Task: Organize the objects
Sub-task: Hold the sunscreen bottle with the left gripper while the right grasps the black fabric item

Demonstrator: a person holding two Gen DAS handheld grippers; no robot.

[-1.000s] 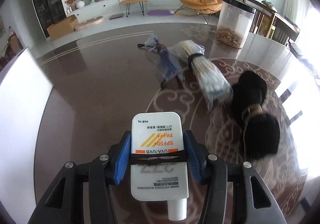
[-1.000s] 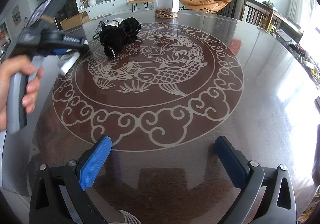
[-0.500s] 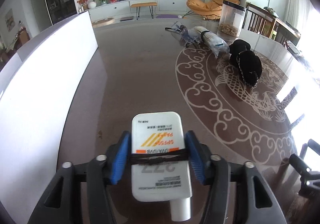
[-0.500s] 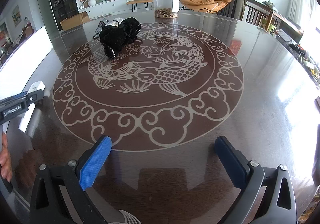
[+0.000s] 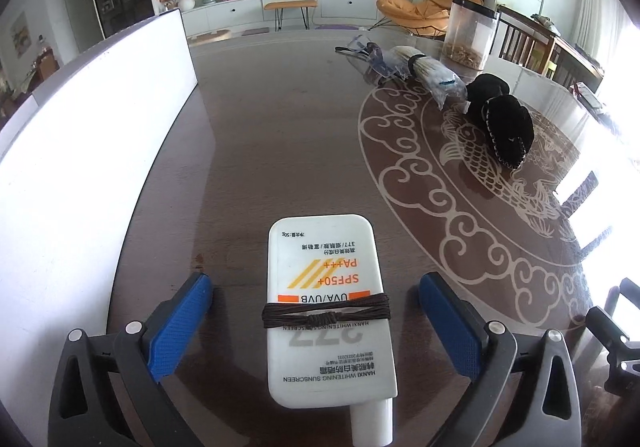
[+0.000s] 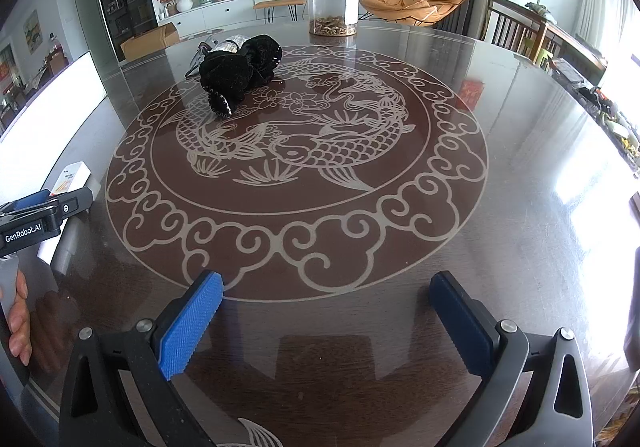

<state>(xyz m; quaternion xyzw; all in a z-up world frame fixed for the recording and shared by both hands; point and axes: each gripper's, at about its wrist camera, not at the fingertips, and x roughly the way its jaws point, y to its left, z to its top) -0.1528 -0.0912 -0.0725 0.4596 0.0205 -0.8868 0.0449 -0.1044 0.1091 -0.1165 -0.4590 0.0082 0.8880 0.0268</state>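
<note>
The sunscreen tube [image 5: 330, 311] is white with orange stripes, orange lettering and grey print, bound by a dark brown cord [image 5: 326, 315]. The table [image 6: 520, 167] is glossy dark brown, inlaid with pale fish and cloud scrolls. Both grippers' pads [image 6: 190, 323] are blue. The pouch [image 6: 236, 73] is black.

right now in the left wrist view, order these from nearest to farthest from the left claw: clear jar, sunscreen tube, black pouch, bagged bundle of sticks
1. sunscreen tube: lying between the open left claw pads, untouched.
2. black pouch: right of centre, on the table's fish pattern.
3. bagged bundle of sticks: just behind the pouch, slightly left.
4. clear jar: far right, by the table's far edge.
</note>
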